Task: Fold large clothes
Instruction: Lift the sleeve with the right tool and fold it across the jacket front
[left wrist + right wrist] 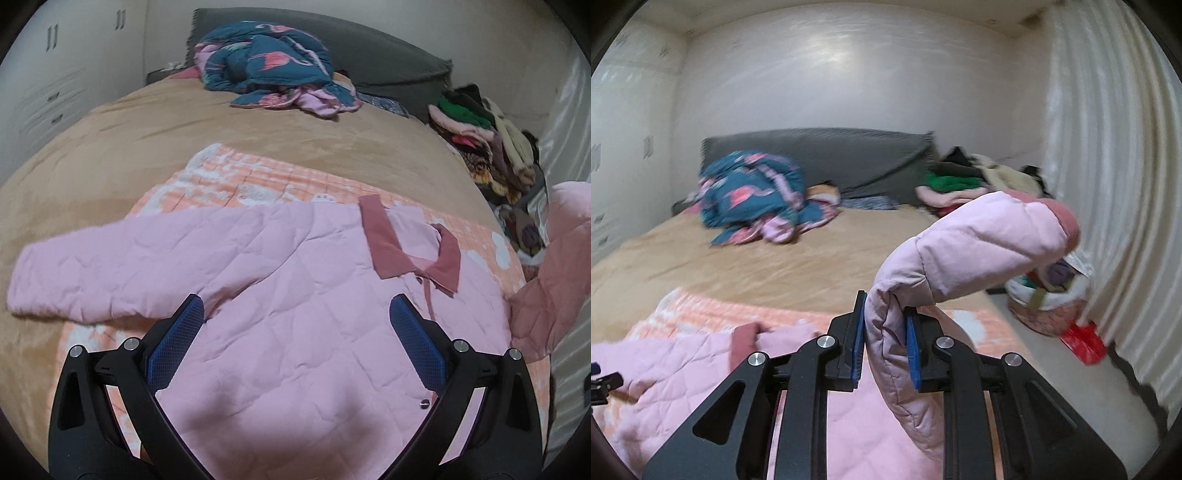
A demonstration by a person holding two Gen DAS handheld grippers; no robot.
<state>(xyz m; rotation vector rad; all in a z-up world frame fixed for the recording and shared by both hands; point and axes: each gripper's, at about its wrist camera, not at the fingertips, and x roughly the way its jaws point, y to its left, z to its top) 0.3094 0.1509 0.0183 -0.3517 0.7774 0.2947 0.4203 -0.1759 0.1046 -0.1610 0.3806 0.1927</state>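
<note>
A: Where is the pink jacket (295, 295) lying?

B: It is lying front-up on an orange checked blanket (258, 177) that is covering part of the tan bed (147, 122). Its one sleeve (110, 266) is stretching flat out to the left in the left wrist view, and its darker pink collar (406, 247) is sitting toward the far right of the body.

A: And the left gripper (295, 314)?

B: It is hovering over the jacket's body with its blue fingers (177, 339) spread wide apart, gripping nothing. The quilted cloth is showing between and beneath them, and whether the tips are touching it I cannot tell.

A: What is the right gripper (884, 332) doing?

B: Its fingers (858, 332) are clamping the jacket's other sleeve (979, 243). The sleeve is rising between the two pads, arching up and over to the right, with its darker cuff (1067, 221) hanging in the air above the bed's edge. Below the fingers the sleeve is running down to the jacket body.

A: Anything else around?

B: A crumpled blue quilt with pink flamingos (266, 62) is sitting near the grey headboard (388, 62), well apart from the jacket. A heap of clothes (480, 129) is piling beside the bed on the right, and a full basket (1049, 302) is standing on the floor by the curtain (1108, 147).
</note>
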